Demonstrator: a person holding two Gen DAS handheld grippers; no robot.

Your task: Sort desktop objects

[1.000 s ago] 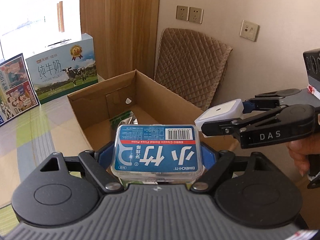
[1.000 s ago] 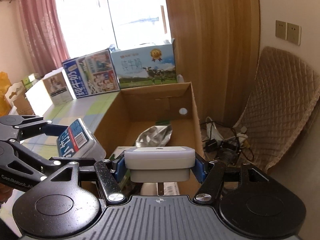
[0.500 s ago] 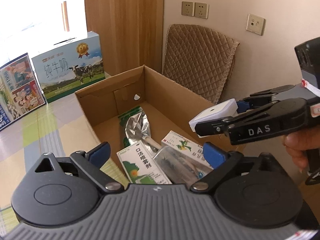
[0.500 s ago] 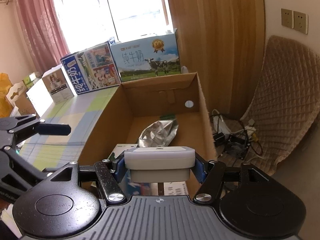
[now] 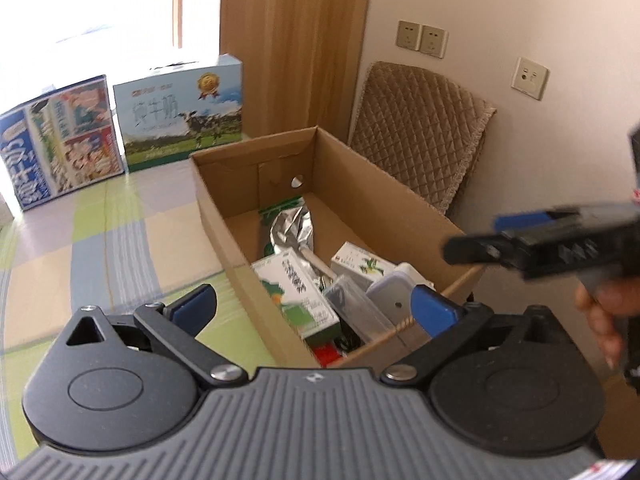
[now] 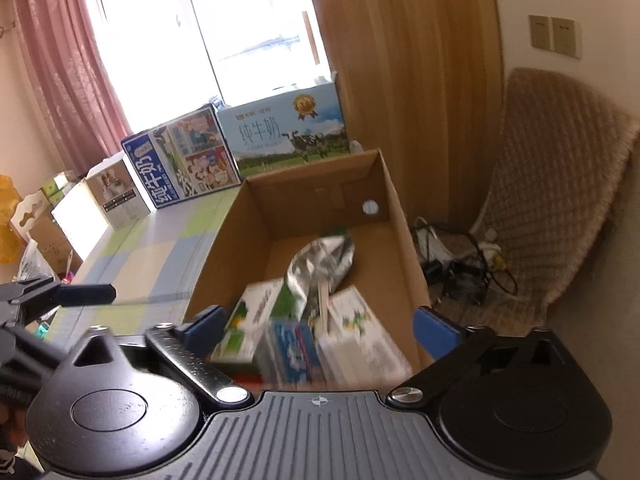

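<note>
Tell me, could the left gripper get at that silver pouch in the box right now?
Probably yes. The left gripper is open and empty, the cardboard box has no lid, and the silver pouch lies uncovered toward its far end, beyond the cartons.

Cardboard box (image 5: 352,168) far half free (near half cluttered).

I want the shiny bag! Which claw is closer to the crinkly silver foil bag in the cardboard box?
Right claw, probably: it hangs over the box's near end, facing the silver foil bag. Left claw sits near the box's left corner.
</note>
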